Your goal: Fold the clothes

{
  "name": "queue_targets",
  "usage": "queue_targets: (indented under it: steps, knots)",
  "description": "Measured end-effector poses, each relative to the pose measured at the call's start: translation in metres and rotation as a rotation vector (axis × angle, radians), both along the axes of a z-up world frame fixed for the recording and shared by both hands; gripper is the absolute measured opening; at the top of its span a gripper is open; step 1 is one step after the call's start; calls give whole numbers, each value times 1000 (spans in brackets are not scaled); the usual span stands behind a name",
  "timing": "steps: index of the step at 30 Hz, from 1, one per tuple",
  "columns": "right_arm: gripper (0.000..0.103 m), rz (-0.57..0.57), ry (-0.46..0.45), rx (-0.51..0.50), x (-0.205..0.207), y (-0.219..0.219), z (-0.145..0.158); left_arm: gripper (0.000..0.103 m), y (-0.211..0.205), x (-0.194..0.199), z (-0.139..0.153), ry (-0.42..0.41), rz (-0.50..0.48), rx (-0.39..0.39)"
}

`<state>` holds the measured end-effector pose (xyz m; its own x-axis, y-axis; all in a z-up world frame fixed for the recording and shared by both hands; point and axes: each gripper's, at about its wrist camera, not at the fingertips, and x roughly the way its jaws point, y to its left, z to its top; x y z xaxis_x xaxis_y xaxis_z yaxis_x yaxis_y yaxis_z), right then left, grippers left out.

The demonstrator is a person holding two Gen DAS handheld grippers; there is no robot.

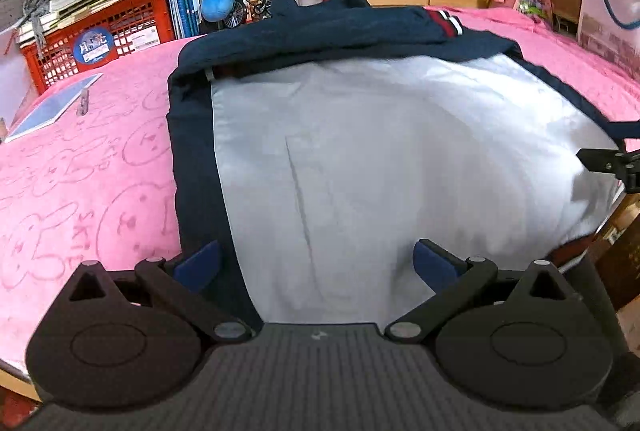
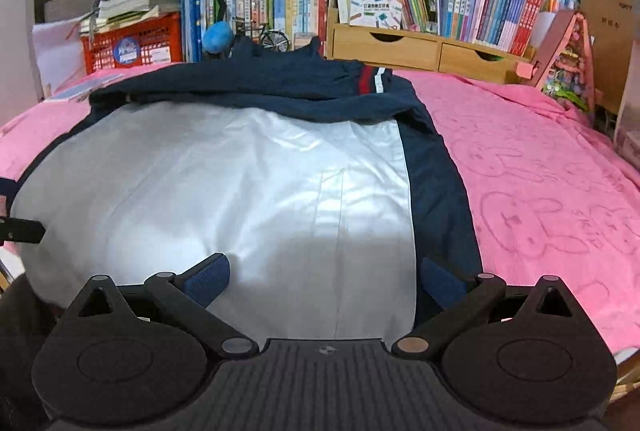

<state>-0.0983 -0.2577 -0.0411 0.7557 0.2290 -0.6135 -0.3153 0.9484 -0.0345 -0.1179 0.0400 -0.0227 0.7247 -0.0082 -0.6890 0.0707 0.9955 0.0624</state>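
Hovering wide apart, left hand-held gripper (image 1: 318,265) empty over jacket (image 1: 360,159) | right hand-held gripper (image 2: 326,281) likewise spread, empty

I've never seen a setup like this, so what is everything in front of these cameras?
jacket: one, navy with silver lining, spread on the blanket
blanket: one, pink, over the whole surface
crate: one, red, far left
books: many, mixed colours, along the back
drawers: two, pale wood, under the books
toy bicycle: one, black, behind the jacket
left tongs: black, blue pads, open
right tongs: black, blue pads, open
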Motion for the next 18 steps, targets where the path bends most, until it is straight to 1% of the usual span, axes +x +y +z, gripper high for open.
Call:
queue_targets:
  steps: [5,9,18]
  knots:
    - [103,22,14,-10,-22,2,-1,103,-6,-17,0,-3,-5,-19]
    - [103,38,15,-17,-39,4,-5,103,-11,-27,0,-6,-3,-12]
    - [103,43,7,-14,-56,1,-8,103,-17,-42,2,-21,-2,-5]
